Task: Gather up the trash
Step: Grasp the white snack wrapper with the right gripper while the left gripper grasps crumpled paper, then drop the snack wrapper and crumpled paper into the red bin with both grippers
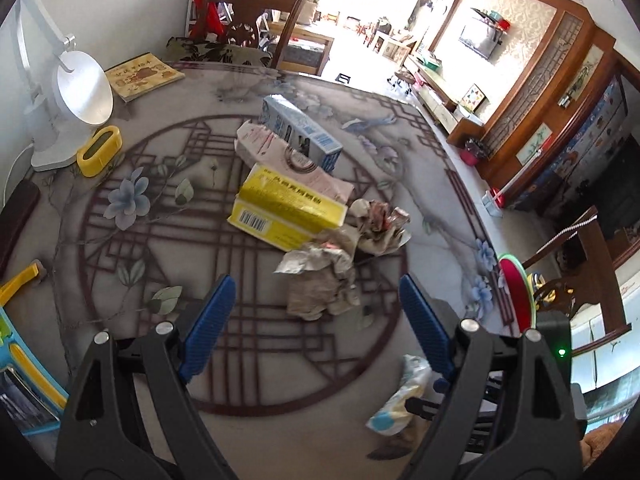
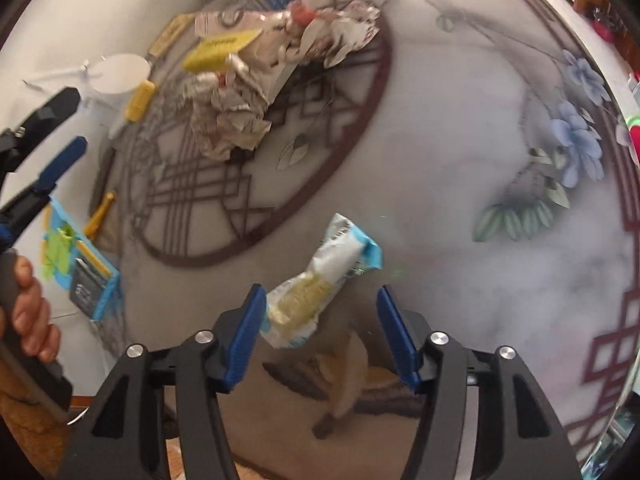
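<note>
A heap of trash lies mid-table: a blue carton, a pink-white carton, a yellow box and crumpled paper. My left gripper hovers open just in front of the crumpled paper, with nothing between its blue pads. A white, blue and yellow snack wrapper lies on the table near the front edge, also seen as the wrapper behind the left gripper's right finger. My right gripper points down over the wrapper. Its jaws straddle the wrapper's lower end: the left pad is at its edge, the right pad stands apart.
A white desk lamp, a yellow holder and a book stand at the back left, a wooden chair behind them. A blue-yellow box sits at the left edge. A red-green disc marks the table's right rim.
</note>
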Motion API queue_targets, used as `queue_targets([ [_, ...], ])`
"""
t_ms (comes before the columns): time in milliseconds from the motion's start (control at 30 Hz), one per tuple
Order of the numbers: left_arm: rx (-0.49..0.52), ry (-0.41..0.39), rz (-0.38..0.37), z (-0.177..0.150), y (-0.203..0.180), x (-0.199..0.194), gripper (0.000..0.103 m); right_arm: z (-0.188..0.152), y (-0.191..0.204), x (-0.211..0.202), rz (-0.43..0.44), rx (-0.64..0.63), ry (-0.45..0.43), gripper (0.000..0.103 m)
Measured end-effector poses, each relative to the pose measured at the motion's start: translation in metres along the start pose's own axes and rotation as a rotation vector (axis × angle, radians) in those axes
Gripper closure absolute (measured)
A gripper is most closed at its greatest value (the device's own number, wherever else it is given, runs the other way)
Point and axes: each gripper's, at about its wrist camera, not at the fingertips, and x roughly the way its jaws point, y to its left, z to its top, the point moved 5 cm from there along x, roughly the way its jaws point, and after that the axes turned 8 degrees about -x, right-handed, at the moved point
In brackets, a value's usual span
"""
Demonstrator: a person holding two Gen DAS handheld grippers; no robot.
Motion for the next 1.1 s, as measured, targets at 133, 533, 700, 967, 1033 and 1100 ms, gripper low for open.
queue_targets([
  [133,0.005,0.037,-0.016,-0.003,0.007,0.013,0.021,-0.003,0.011,0.012,-0.063,-0.043,0.014,0.062],
  [533,-0.001,0.143,-0.08,-0.007,-0.013,0.075,0.021,-0.003,-0.01,-0.025,-0.163,-0.042,-0.111,0.081],
  [700,-0.031,0.195,-0.041,-0.009,-0.015,0.106,0.021,-0.007,-0.021,-0.048,-0.158,-0.019,-0.157,0.081],
  [967,-0.073,0.221,-0.005,-0.015,-0.004,0.114,0.059,-0.014,-0.021,-0.061,-0.148,-0.007,-0.192,0.081],
  [1033,-0.083,0.212,0.002,-0.017,-0.001,0.107,0.062,-0.016,-0.02,-0.063,-0.144,-0.018,-0.196,0.081],
  [1100,-0.098,0.192,0.004,-0.019,0.0,0.096,0.063,-0.019,-0.02,-0.067,-0.138,-0.033,-0.203,0.081],
])
